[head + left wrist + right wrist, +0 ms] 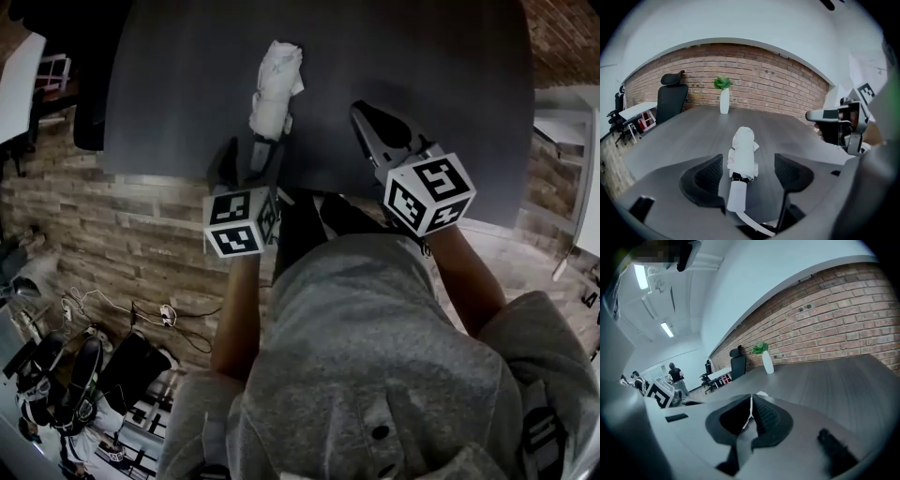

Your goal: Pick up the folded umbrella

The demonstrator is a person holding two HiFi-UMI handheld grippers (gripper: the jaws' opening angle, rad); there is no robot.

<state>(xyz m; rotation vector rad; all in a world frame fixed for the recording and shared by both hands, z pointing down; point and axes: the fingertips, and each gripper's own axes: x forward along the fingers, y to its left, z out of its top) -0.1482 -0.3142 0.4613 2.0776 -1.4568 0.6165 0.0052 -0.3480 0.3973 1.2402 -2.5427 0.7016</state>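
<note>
Approach step. Left tongs [749, 168] are wide open and straddle the handle end of the umbrella [277, 86], pads not touching it. The umbrella lies on the bench [450, 84] near the front edge. Right tongs [750, 416] are closed and empty, off to the side. Next: close on the handle, then lift. Only the left gripper view shows the handle between the jaws; the head view shows where both tongs sit.

One folded umbrella [277, 89], two tongs [247, 156] [364, 116], one dark table [178, 94], one white vase [724, 101]
</note>
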